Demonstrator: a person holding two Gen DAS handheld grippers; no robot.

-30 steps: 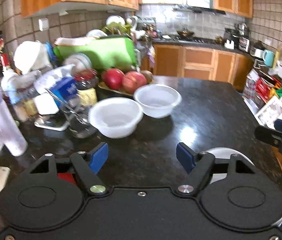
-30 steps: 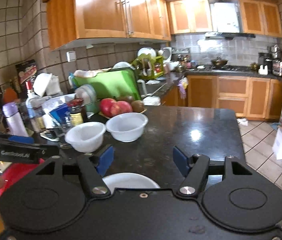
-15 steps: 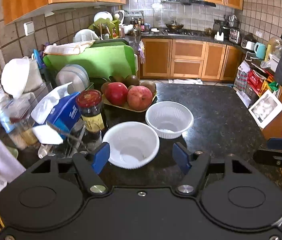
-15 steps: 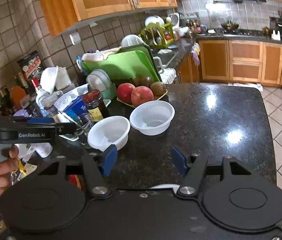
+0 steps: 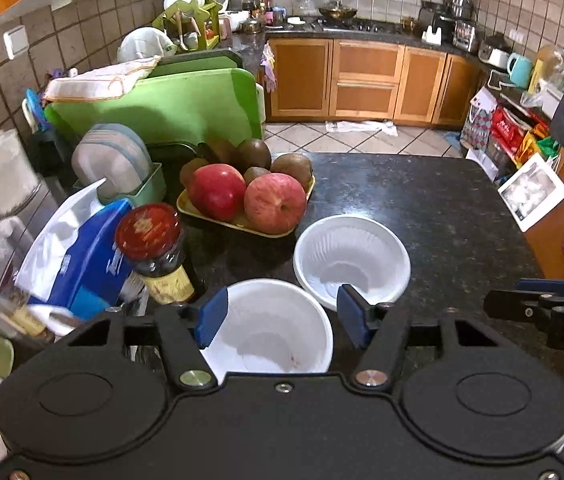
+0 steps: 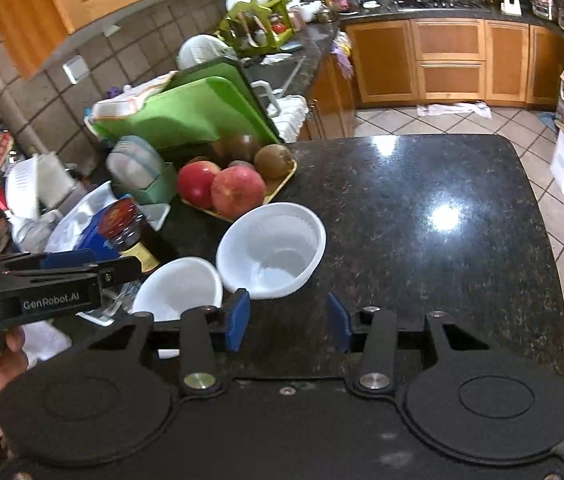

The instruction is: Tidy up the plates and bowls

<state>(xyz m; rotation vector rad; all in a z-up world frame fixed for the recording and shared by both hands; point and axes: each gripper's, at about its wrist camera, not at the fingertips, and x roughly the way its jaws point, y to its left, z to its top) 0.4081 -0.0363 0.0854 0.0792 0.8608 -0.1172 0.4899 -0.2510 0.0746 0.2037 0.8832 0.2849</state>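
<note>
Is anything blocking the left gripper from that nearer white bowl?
Nothing visible. The left hand-held gripper, its jaws just been closing, hangs open straight over the near bowl; the jar stands off to the side.

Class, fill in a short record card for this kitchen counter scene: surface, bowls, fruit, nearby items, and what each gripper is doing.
surface: dark speckled counter
bowls: near white bowl and far white bowl, both empty, side by side
fruit: two red apples with kiwis on a yellow tray
nearby: red-lidded jar, green cutting board
left gripper: jaws closing, either side of the near bowl, not gripping
right gripper: jaws closing, nothing between them
</note>
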